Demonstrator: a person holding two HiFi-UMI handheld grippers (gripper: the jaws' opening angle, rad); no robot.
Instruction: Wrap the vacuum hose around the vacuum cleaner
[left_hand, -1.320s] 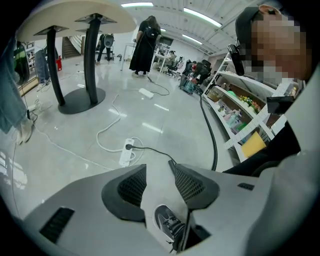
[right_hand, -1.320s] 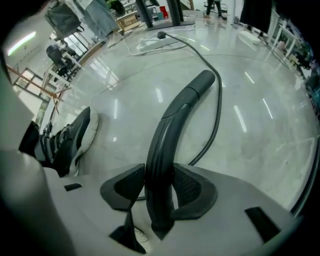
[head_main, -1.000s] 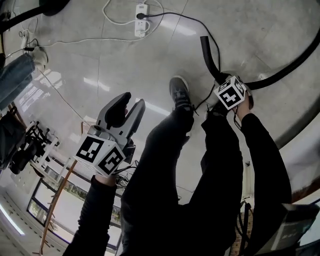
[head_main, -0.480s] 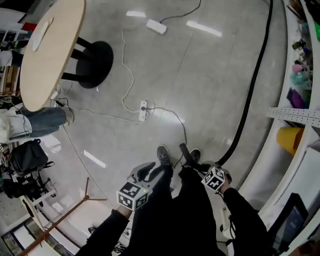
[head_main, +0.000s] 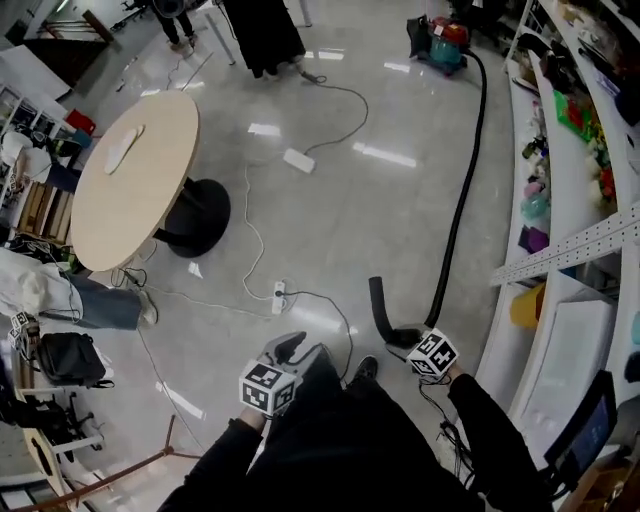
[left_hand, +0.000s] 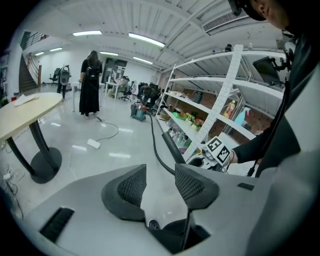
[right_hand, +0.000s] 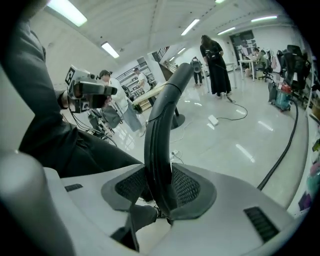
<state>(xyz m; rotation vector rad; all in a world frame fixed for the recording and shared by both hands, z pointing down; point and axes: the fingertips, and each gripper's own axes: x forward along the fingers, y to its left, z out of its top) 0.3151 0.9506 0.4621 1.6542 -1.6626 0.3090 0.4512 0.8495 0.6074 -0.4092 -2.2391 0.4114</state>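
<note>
The vacuum cleaner stands far off on the floor, red and teal, also in the left gripper view. Its black hose runs across the floor to a rigid curved end piece. My right gripper is shut on that end piece, which rises between its pads in the right gripper view. My left gripper hangs to its left, open with nothing between its fingers. The hose and the right gripper's marker cube show beyond it.
A round wooden table stands at the left. White cables, a power strip and a white box lie on the floor. Shelves line the right side. A person in black stands far back; a bag sits at left.
Both grippers have risen well above the floor, the right one lifting the hose end with it. The head view has swung up from the feet to the whole room.
</note>
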